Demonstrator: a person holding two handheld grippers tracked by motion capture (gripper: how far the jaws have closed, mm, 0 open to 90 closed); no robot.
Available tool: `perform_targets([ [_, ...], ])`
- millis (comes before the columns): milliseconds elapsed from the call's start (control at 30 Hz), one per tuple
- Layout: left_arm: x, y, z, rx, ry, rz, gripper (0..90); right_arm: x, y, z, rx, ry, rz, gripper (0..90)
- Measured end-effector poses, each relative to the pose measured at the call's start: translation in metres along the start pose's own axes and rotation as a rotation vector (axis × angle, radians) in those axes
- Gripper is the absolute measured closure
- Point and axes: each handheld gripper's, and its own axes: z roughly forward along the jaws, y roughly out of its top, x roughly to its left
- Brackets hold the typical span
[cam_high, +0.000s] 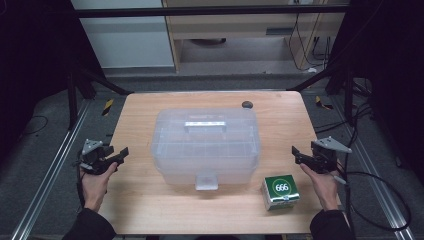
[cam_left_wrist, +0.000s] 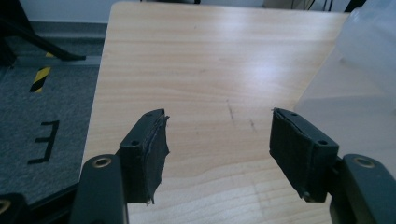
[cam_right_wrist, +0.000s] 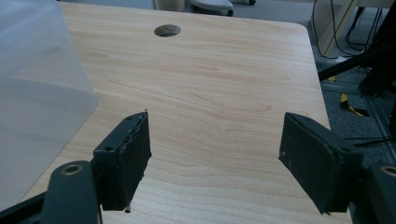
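A clear plastic storage box (cam_high: 205, 145) with a lid, a top handle and a front latch sits shut in the middle of the wooden table (cam_high: 140, 200). A small green and white carton marked 666 (cam_high: 280, 191) stands at the front right of the box. My left gripper (cam_high: 121, 155) hovers open at the table's left edge, level with the box; bare wood lies between its pads (cam_left_wrist: 148, 154). My right gripper (cam_high: 298, 156) is held open at the right edge, just behind the carton. In both gripper views the box wall (cam_left_wrist: 359, 84) (cam_right_wrist: 37, 93) appears at one side.
A round cable hole (cam_high: 246, 104) (cam_right_wrist: 167, 30) lies in the table behind the box. Black frame struts (cam_high: 100, 80) and cables (cam_high: 380, 200) stand on the grey floor around the table. Bare wood stretches left and right of the box.
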Motion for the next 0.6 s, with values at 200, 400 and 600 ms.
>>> perform_targets([
  [200, -0.007, 0.011, -0.010, -0.040, -0.024, 0.051, 37.7, -0.008, 0.002, -0.007, -0.008, 0.004, 0.014, 24.6],
  [400, -0.012, 0.023, -0.018, -0.059, -0.059, 0.116, 40.1, -0.005, 0.003, -0.006, 0.015, 0.003, -0.027, 24.1],
  [600, -0.013, 0.040, -0.027, -0.086, -0.116, 0.156, 40.4, 0.001, 0.005, -0.003, 0.031, 0.016, -0.067, 23.7],
])
